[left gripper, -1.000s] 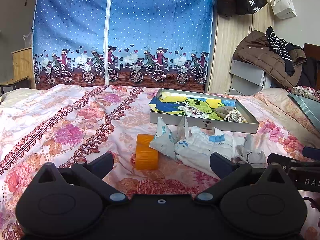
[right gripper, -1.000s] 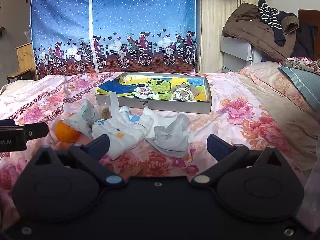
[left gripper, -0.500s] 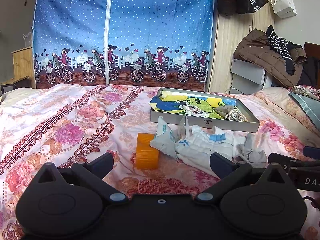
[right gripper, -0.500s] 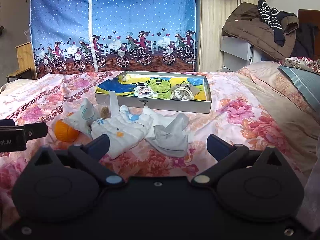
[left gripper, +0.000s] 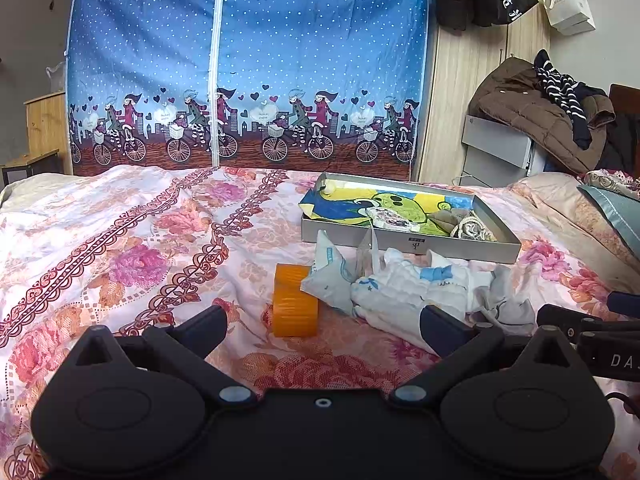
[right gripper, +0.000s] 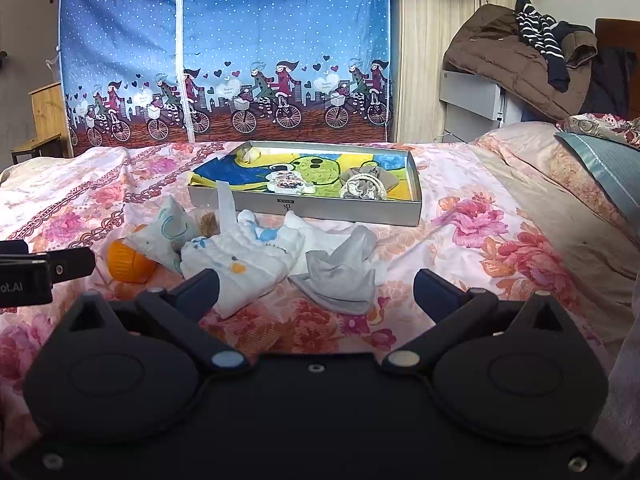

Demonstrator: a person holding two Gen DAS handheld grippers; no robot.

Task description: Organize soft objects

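Both grippers (left gripper: 322, 326) (right gripper: 316, 290) gape before white cloth (right gripper: 248, 256).

**Cloth, cardboard and matt plastic**

A printed cotton-like floral bedspread (left gripper: 120, 248) lies slightly creased. The grey tray (right gripper: 352, 212) looks like smooth matt cardboard. A white quilted cloth (right gripper: 248, 256) and soft grey cloth (right gripper: 340, 276) lie beside a translucent, glossy orange plastic roll (left gripper: 294, 300).

Pink floral bedspread (right gripper: 460, 184), orange roll (left gripper: 294, 300), grey sock (right gripper: 340, 272), blue polka-dot wardrobe (left gripper: 248, 60), grey tray (right gripper: 344, 210)
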